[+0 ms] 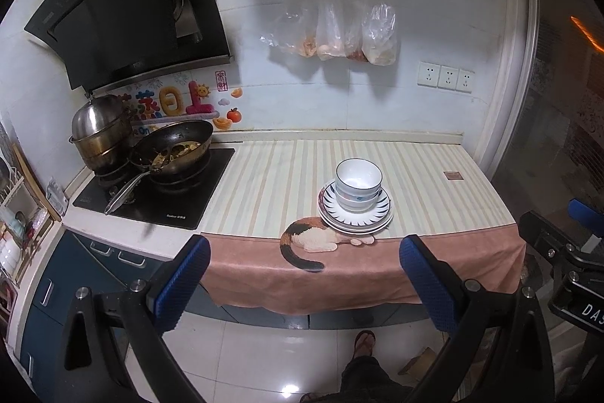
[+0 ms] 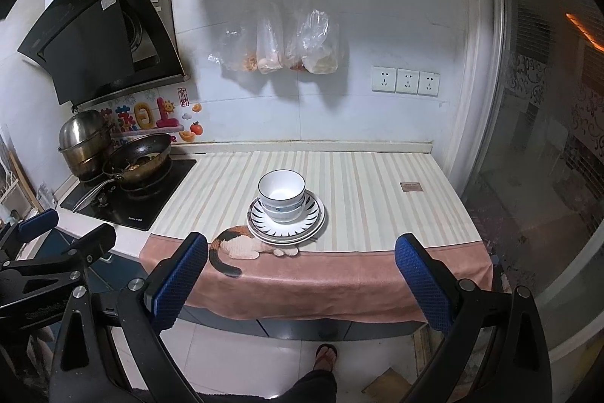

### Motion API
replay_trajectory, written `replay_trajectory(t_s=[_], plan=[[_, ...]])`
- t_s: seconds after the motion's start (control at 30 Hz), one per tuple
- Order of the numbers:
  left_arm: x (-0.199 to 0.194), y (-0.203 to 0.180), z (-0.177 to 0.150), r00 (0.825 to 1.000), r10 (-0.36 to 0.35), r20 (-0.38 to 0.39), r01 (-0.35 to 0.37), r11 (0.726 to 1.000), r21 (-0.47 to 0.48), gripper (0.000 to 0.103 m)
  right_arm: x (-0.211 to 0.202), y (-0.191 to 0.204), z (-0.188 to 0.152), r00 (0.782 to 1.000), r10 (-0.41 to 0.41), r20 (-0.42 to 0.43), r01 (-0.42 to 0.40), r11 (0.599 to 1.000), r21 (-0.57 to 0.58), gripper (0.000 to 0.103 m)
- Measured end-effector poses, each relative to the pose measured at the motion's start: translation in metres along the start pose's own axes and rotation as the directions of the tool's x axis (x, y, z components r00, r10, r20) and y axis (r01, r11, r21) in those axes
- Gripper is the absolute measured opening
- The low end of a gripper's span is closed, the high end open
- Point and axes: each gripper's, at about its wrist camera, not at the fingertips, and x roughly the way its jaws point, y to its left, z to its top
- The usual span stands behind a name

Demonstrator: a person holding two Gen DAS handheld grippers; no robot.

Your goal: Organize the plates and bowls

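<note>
White bowls with blue trim (image 1: 358,182) (image 2: 281,193) are stacked on a pile of plates with dark radial stripes (image 1: 381,214) (image 2: 313,218), near the front of a striped counter cloth (image 1: 434,184) (image 2: 377,199). My left gripper (image 1: 304,253) is open, held back from the counter over the floor, with nothing between its blue pads (image 1: 181,286). My right gripper (image 2: 302,252) is also open and empty, likewise short of the counter edge. In the left wrist view the right gripper (image 1: 566,252) shows at the right edge; in the right wrist view the left gripper (image 2: 45,252) shows at the left.
A hob (image 1: 158,191) at the left carries a frying pan with food (image 1: 173,148) and a steel steamer pot (image 1: 100,131), under a black extractor hood (image 1: 128,10). Plastic bags (image 1: 339,33) hang on the wall. A person's sandalled foot (image 1: 364,342) stands below on the tiled floor.
</note>
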Motion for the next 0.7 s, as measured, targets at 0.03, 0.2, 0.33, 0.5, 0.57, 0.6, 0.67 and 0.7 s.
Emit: replay_trajectory(t_s=[0.03,0.2,0.33,0.5,0.57,0.6,0.67,0.7], plan=[[-0.0008,0.0007,0.0,1.0,-0.001,0.001,0.001,1.0,0.0,0.103,0.0002,-0.0003,0.0003,1.0,-0.001,0.001,0.001,1.0,-0.001,0.101],[-0.001,-0.0001,-0.0003,1.0,-0.001,-0.001,0.001,1.0,0.0,0.103,0.0014,0.0003,-0.0002,1.0,0.0,0.0,0.0,1.0,-0.001,0.101],[-0.002,0.0003,-0.0005,1.0,0.001,0.005,-0.001,1.0,0.0,0.103,0.0007,0.0004,-0.0007,1.0,0.0,0.001,0.0,1.0,0.0,0.102],[-0.007,-0.0008,0.0009,1.0,-0.003,0.015,0.003,1.0,0.006,0.103,0.0007,0.0021,-0.0021,1.0,-0.003,0.004,0.003,1.0,0.001,0.102],[-0.008,-0.0019,0.0001,1.0,-0.005,0.015,0.005,1.0,0.01,0.103,-0.0006,0.0023,-0.0023,1.0,-0.004,0.002,0.004,1.0,0.001,0.102],[-0.0084,-0.0022,-0.0001,1.0,-0.006,0.014,0.006,1.0,0.01,0.103,0.0003,0.0026,-0.0027,1.0,-0.006,0.0,0.006,1.0,0.002,0.102],[-0.0087,-0.0021,-0.0004,1.0,-0.006,0.014,0.006,1.0,0.01,0.103,-0.0029,0.003,-0.0047,1.0,-0.006,-0.001,0.006,1.0,0.005,0.102],[-0.0088,-0.0021,-0.0004,1.0,-0.005,0.015,0.005,1.0,0.01,0.103,-0.0047,0.0033,-0.006,1.0,-0.009,0.0,0.009,1.0,0.006,0.102]])
